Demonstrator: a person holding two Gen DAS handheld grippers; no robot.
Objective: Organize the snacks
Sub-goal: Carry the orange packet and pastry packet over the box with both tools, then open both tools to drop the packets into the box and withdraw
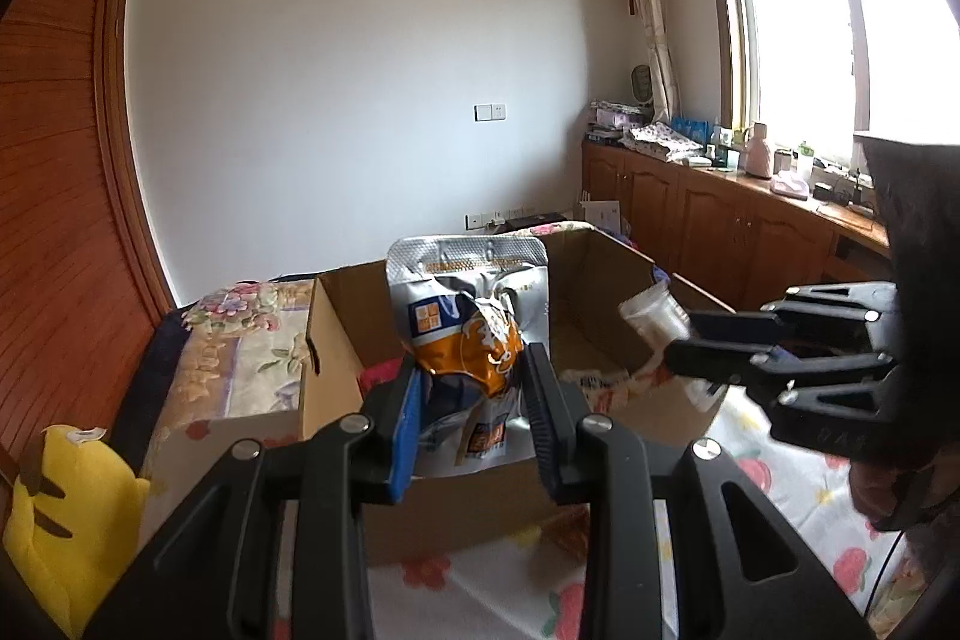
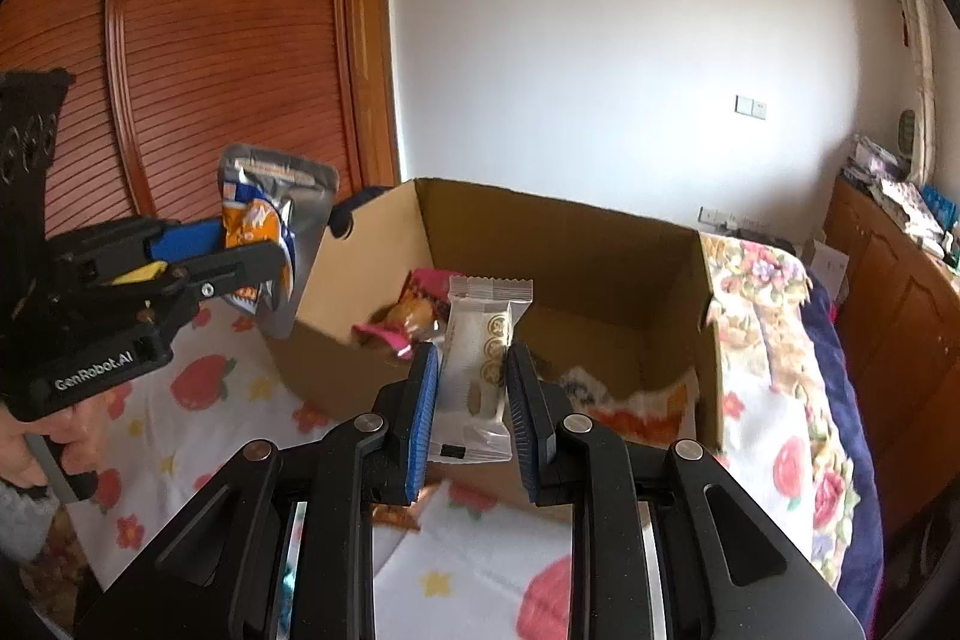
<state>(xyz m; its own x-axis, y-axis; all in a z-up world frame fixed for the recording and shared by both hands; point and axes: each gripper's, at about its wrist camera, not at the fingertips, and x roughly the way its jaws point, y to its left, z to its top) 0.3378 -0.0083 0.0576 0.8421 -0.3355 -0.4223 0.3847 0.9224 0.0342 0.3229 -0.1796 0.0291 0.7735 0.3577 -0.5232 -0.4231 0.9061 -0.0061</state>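
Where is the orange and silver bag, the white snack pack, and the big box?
Orange and silver bag [image 1: 474, 340], left wrist view, on its orange front.
White snack pack [image 2: 480, 358], right wrist view, on its middle.
Cardboard box [image 2: 570, 244], right wrist view, on its inner back wall.

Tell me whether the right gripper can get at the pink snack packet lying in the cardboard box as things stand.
Probably not yet: the right gripper is shut on a white, clear-ended snack packet. The open-topped brown cardboard box leaves the pink snack packet uncovered.
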